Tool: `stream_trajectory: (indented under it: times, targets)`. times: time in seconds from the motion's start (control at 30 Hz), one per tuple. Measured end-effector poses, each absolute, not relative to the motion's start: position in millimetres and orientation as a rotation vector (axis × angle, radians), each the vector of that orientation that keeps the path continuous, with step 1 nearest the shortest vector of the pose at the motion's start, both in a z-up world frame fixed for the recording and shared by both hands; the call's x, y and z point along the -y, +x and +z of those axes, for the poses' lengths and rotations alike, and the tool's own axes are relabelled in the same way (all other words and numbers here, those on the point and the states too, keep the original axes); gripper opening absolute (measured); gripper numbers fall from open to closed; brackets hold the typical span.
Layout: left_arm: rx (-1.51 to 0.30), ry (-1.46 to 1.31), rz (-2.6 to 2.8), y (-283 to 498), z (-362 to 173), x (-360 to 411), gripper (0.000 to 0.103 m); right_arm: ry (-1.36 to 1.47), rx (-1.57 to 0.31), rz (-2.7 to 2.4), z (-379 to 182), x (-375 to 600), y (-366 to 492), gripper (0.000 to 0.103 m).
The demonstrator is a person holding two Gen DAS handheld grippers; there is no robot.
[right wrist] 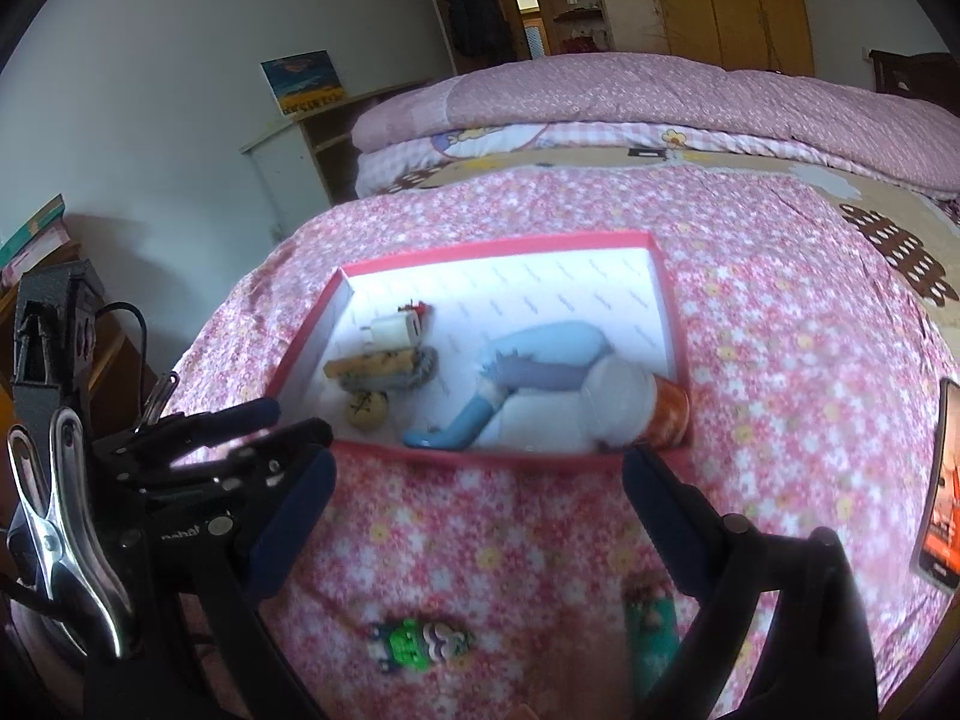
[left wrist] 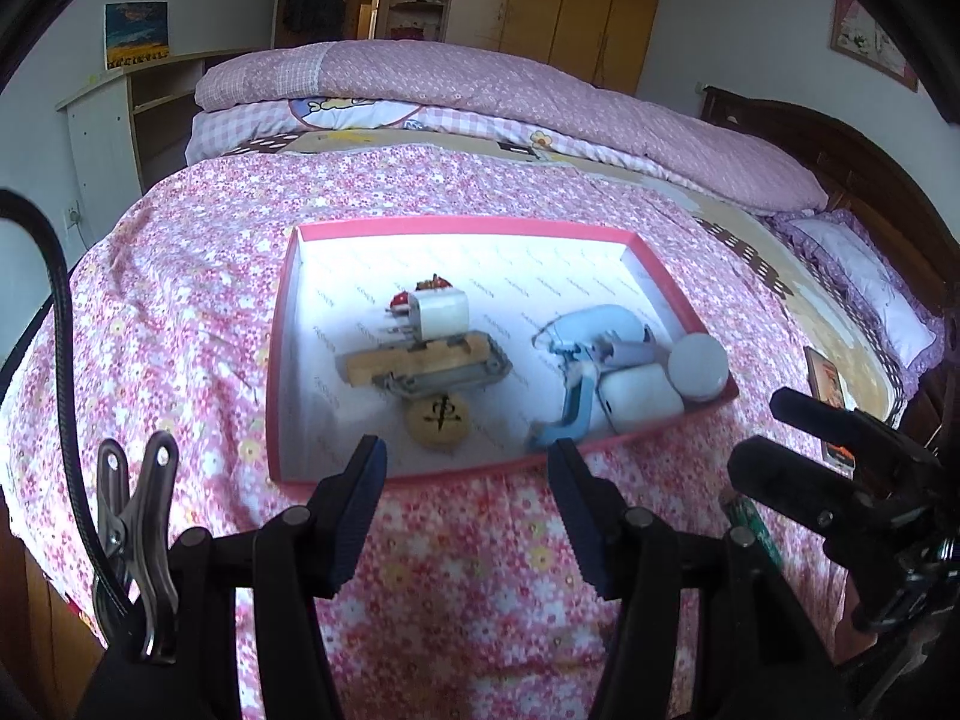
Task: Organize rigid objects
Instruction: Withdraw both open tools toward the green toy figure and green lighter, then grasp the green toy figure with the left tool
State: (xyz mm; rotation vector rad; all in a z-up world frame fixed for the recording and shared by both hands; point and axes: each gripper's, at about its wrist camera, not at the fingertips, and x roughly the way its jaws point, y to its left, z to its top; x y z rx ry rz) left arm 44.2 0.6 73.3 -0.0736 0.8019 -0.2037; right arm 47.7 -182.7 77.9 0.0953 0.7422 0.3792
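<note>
the left gripper (left wrist: 468, 462) is pointing toward 12 o'clock in its own view, tilting downward, its two blue-padded fingers (left wrist: 360, 504) standing apart with nothing between them. the right gripper (right wrist: 480, 480) is doing likewise in its view, jaws spread wider and also gripping nothing. each is showing in the other's camera: the right one at 3 o'clock in the left view, the left one at 9 o'clock in the right view.

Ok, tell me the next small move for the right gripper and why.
Probably lower the right gripper onto the green toy. It is open with nothing between its fingers, and the toy lies on the bedspread just below it, outside the pink-rimmed box that holds the other items.
</note>
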Motion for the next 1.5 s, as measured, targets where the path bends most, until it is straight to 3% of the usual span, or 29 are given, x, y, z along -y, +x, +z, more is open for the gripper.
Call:
stream_trajectory:
  times: [1.5]
  targets:
    - [-0.895,0.097,-0.439,-16,33,63,0.059,0.026,-0.862,0.364,19,226,-32,0.098]
